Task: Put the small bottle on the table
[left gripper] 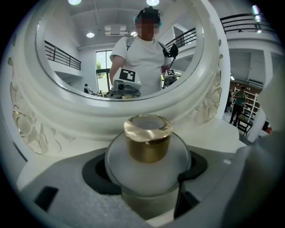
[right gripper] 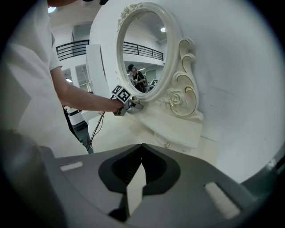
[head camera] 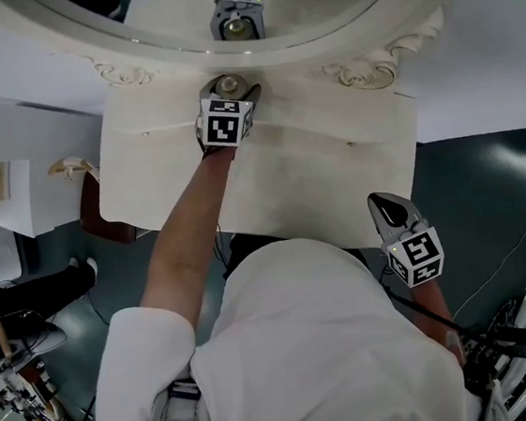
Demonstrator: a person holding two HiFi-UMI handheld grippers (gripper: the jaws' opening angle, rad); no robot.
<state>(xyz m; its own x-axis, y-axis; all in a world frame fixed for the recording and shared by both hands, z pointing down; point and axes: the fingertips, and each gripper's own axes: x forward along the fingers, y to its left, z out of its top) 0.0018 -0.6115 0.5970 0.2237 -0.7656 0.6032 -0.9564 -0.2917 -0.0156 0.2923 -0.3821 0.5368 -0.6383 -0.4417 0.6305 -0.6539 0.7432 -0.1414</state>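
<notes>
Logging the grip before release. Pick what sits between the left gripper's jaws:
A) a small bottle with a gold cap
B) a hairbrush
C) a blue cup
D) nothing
A: the left gripper view shows the small bottle between the jaws of the left gripper, in front of the mirror.

Item: small bottle (left gripper: pixel 148 156), one. Round, bulbous body of frosted, milky glass, narrowing below to a short, straighter base. Short cylindrical gold cap (left gripper: pixel 148 138), shiny, with a pale, whitish top face; cap was fitted on. Pose: upright, cap uppermost, no visible tilt. Position: held between the two dark pads of the left tool (left gripper: pixel 149 171), one pad against each side of the body. Sat at the rear of the white counter (head camera: pixel 315 171), close in front of the carved mirror frame (head camera: pixel 361 73). Contact with the counter could not be confirmed.
</notes>
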